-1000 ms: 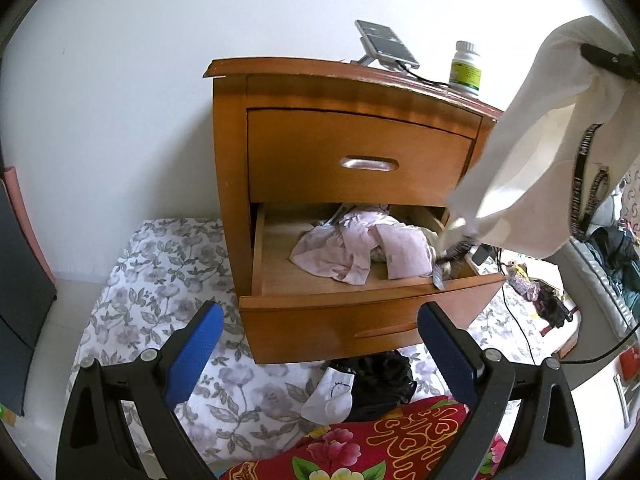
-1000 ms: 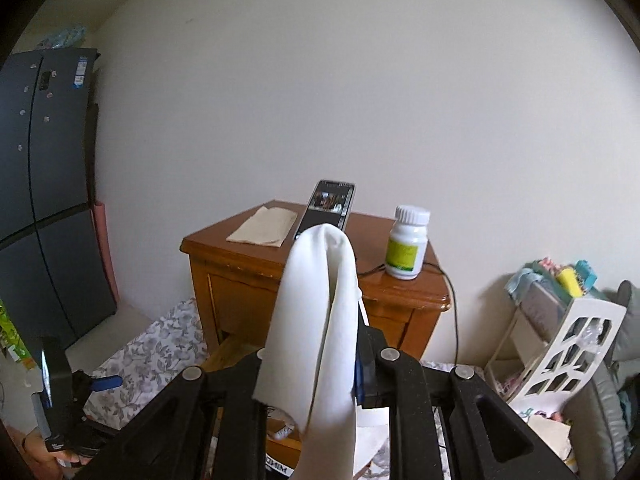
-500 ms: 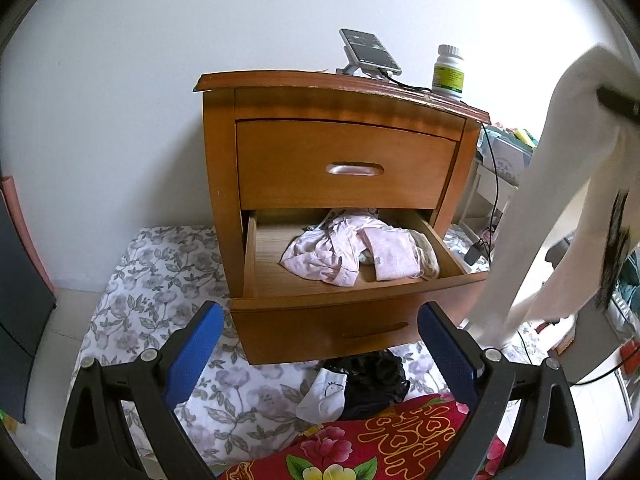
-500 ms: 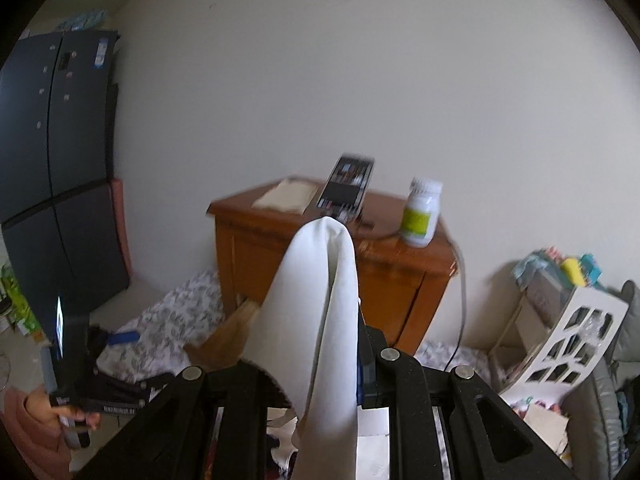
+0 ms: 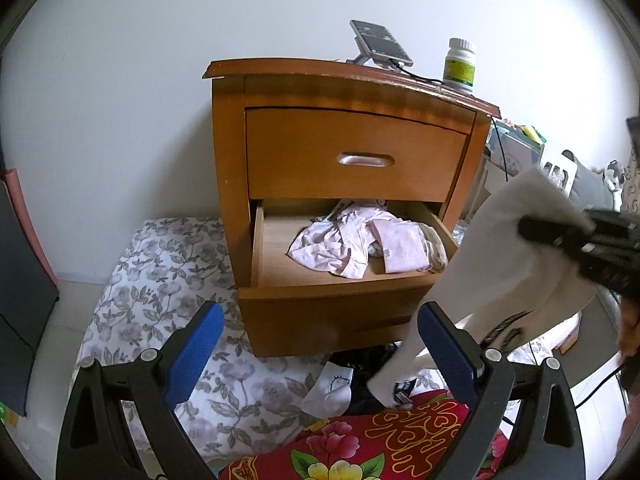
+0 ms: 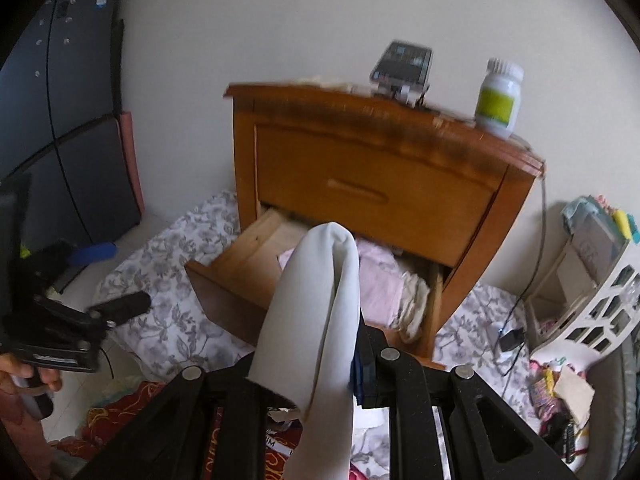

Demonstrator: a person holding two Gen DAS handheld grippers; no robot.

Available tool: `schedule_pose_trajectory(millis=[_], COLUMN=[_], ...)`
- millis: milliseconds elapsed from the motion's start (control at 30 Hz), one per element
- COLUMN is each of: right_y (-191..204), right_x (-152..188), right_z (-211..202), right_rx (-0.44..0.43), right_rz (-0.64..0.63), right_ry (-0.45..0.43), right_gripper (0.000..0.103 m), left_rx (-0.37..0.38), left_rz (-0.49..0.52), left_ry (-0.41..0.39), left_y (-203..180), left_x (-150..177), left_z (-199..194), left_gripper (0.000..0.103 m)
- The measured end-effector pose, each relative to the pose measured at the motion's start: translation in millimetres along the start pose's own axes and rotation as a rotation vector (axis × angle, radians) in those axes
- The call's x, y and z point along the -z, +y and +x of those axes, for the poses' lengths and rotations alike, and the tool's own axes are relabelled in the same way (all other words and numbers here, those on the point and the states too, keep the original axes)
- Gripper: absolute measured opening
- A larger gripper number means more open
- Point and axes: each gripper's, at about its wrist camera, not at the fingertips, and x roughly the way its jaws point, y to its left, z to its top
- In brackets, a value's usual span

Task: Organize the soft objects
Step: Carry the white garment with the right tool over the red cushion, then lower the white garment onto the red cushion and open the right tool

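Observation:
My right gripper [image 6: 320, 360] is shut on a white garment [image 6: 316, 312] that drapes over its fingers and hangs down in front of the wooden nightstand [image 6: 372, 184]. In the left wrist view the same white garment [image 5: 500, 264] hangs at the right from the right gripper [image 5: 528, 229], beside the open lower drawer [image 5: 320, 292]. Pink clothes [image 5: 352, 240] lie crumpled inside the drawer. My left gripper [image 5: 320, 344] stands open and empty, low in front of the drawer. A white sock [image 5: 330, 390] and a black garment [image 5: 368, 364] lie on the floor below the drawer.
A phone on a stand [image 5: 380, 42] and a pill bottle [image 5: 460, 66] sit on the nightstand top, with a cable running off it. A floral sheet [image 5: 160, 280] and red flowered fabric [image 5: 360, 440] cover the floor. A white rack [image 6: 600, 300] stands at the right, a dark cabinet [image 6: 60, 120] at the left.
My right gripper has come down with the white garment and tipped toward the open drawer. In the left wrist view the garment now hangs lower at the right. The left gripper has stayed open.

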Motion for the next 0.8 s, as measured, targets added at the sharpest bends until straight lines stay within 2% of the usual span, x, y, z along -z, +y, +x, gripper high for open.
schedule_pose_trajectory(millis=[300, 567, 800], right_y=[16.1, 29.1, 43.9], right_x=[25.3, 55.7, 76.6], right_z=[58.0, 103.7, 141.1], right_rx=[-0.019, -0.015, 0.001], right_rz=[-0.01, 0.018, -0.014], right_ry=[0.075, 0.173, 0.246], right_gripper=[0.019, 0.019, 0.019], left_rx=[-0.005, -0.008, -0.013], left_rz=[-0.004, -0.008, -0.008], left_ry=[0.028, 0.059, 0.087], left_y=[2.8, 5.5, 6.2], left_x=[2.1, 4.4, 7.8], left_z=[12.0, 24.5, 34.6], left_gripper=[0.098, 0.098, 0.098])
